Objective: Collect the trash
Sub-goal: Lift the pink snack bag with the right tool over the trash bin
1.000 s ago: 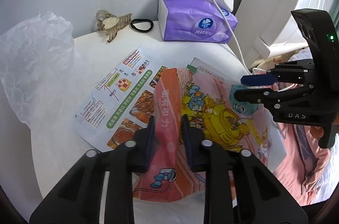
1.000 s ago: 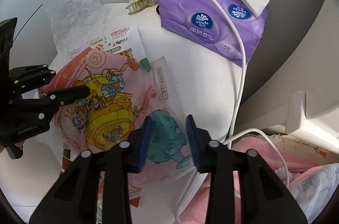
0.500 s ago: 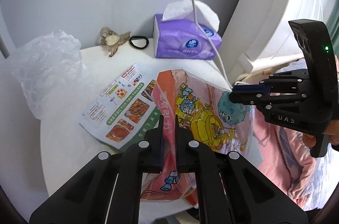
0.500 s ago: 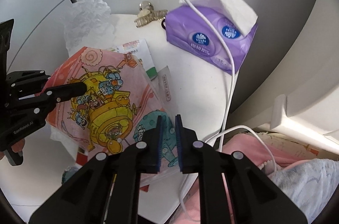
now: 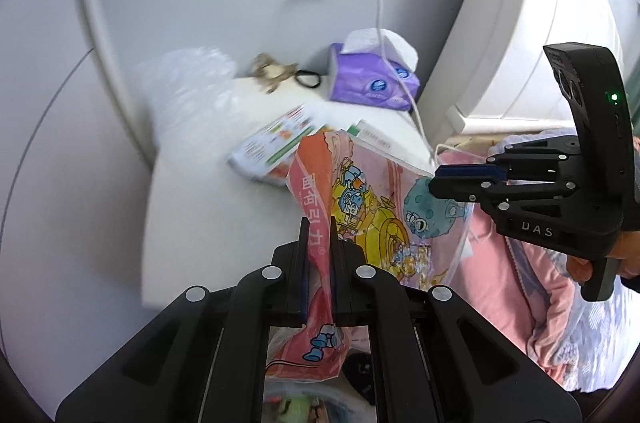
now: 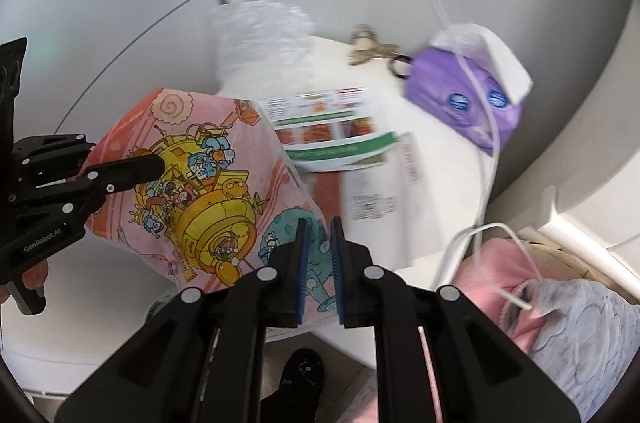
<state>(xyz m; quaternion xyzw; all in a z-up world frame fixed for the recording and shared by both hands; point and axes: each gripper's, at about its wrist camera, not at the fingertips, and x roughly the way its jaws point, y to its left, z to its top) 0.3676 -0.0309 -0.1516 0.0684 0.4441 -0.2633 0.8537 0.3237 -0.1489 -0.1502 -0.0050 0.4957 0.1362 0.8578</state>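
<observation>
A pink plastic bag with cartoon prints (image 5: 372, 191) hangs in the air above the white table's (image 5: 208, 191) near edge, stretched between both grippers. My left gripper (image 5: 320, 235) is shut on its orange side edge. In the left wrist view my right gripper (image 5: 436, 183) comes in from the right and pinches the corner with the teal monster. In the right wrist view the right gripper (image 6: 318, 235) is shut on that same corner of the bag (image 6: 192, 151), and the left gripper (image 6: 156, 163) holds the far side.
On the table lie a food flyer (image 5: 276, 143), a printed slip (image 6: 376, 191), crumpled clear plastic (image 5: 188, 83), a hair claw (image 5: 272, 73), a black hair tie (image 5: 308, 79) and a purple tissue pack (image 5: 372, 83). A white cable (image 5: 380, 3) runs down from the wall socket. Pink bedding (image 5: 512, 283) lies at right.
Both grippers closed on the bag and lifted it off the table, up and back. The flyer and slip that lay under it now show.
</observation>
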